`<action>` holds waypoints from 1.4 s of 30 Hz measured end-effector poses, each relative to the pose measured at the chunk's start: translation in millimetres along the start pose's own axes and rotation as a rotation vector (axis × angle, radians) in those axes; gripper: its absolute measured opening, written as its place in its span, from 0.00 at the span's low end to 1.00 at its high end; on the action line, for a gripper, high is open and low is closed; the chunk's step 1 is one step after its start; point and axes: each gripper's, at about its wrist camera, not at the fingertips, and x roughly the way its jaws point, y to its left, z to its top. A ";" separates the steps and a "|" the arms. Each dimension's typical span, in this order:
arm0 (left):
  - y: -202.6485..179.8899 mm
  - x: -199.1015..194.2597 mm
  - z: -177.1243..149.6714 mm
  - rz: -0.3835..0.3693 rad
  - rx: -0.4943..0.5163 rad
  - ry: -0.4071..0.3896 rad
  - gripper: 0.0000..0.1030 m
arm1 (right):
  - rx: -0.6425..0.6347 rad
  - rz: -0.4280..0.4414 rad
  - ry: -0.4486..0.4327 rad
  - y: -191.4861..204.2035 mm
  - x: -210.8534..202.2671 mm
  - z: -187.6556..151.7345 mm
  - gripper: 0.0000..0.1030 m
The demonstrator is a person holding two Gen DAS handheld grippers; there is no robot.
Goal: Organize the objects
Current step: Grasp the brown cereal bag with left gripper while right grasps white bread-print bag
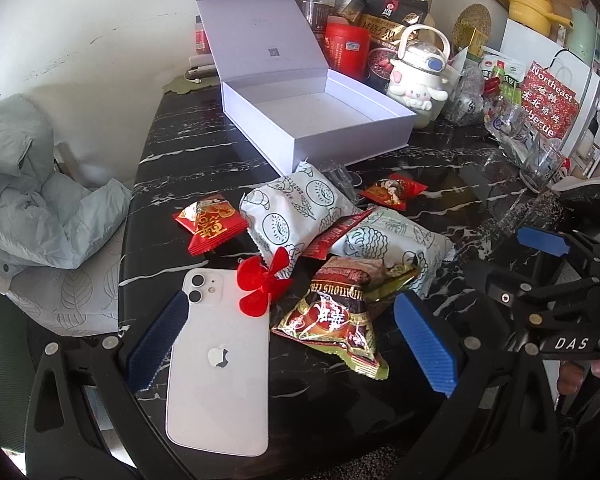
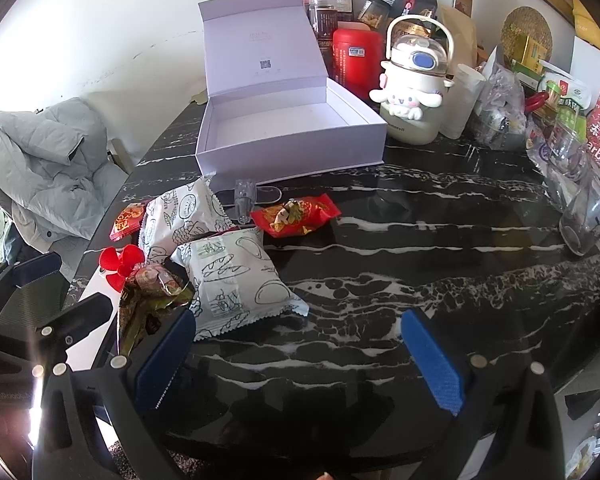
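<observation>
Black marble table (image 2: 380,280) carries an open white gift box (image 1: 320,120) with nothing inside, its lid upright. Just in front lie snack packets: two white bread packets (image 1: 296,212), red candies (image 1: 210,222), and a white iPhone (image 1: 220,360) beside a red propeller (image 1: 266,280). Left hand-held gripper (image 1: 292,344) spreads wide over the phone, gripping nothing; right hand-held gripper (image 2: 300,360) hangs released above bare marble.

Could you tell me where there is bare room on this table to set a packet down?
The inside of the open white box is bare. So is the black marble tabletop right of the red candy wrapper, up to the clear glasses. It is crowded around the white patterned snack packets, the white phone and along the back jars.
</observation>
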 end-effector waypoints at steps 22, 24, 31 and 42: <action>-6.9 27.8 6.0 -0.123 0.037 0.056 0.89 | -0.095 0.214 0.127 10.2 59.3 36.1 0.96; -8.2 30.6 6.4 -0.126 0.041 0.065 0.89 | -0.102 0.233 0.154 11.0 66.0 36.9 0.93; -9.0 40.2 3.7 -0.124 0.028 0.107 0.79 | -0.111 0.313 0.221 10.6 78.1 34.4 0.80; -29.1 36.0 0.2 -0.157 0.060 0.110 0.70 | -0.076 0.365 0.221 -1.1 63.1 16.9 0.60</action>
